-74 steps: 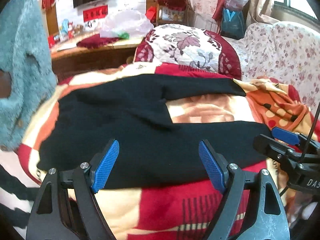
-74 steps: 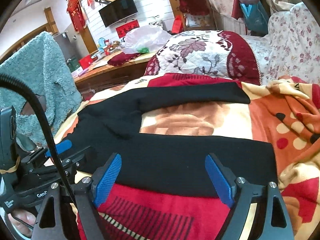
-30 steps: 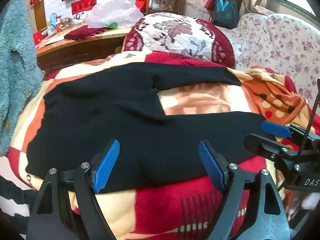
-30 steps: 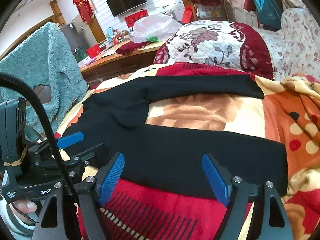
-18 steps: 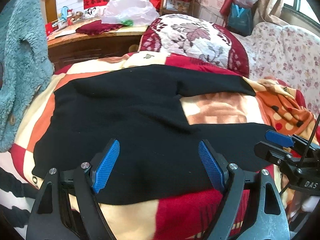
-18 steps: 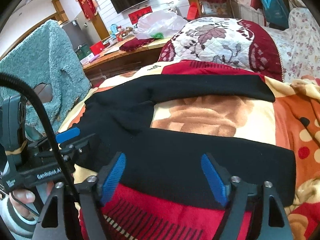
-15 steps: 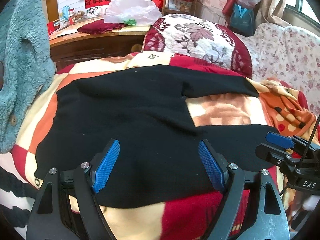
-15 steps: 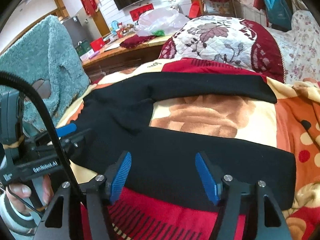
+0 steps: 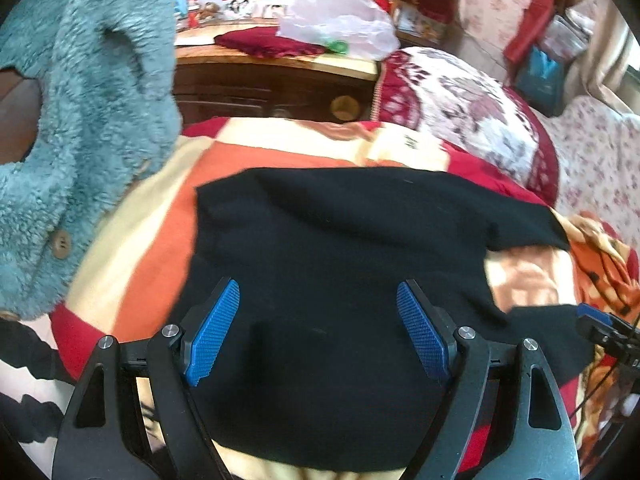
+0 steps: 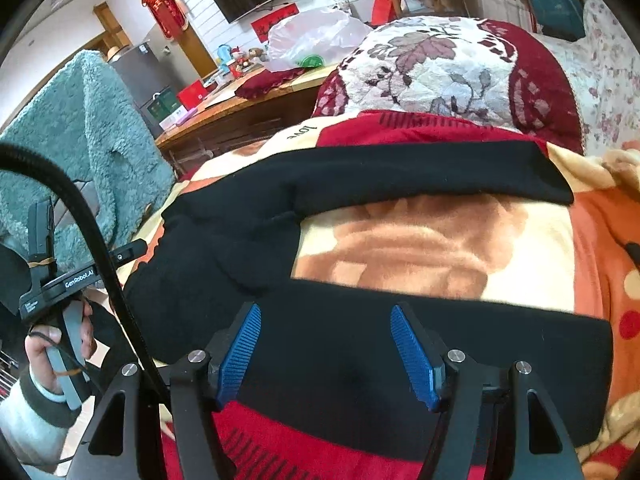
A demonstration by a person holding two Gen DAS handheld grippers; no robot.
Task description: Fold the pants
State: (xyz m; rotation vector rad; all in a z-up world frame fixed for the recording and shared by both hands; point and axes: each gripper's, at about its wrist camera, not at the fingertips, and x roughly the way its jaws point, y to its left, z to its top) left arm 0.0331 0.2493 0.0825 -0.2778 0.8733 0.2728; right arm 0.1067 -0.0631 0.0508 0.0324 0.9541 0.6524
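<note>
pants laid flat, legs run rightward | near leg below right gripper, left gripper over waist end | both spread, nothing pinched; right's jaws just narrowed

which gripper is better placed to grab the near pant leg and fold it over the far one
Right, probably. The right gripper hangs open over the near leg by its front edge, with the far leg straight ahead. The left gripper, also open, sits over the waist end.

Patterned red/orange blanket on bed, floral pillow behind it, teal fleece at left, plastic bag on wooden desk
</note>
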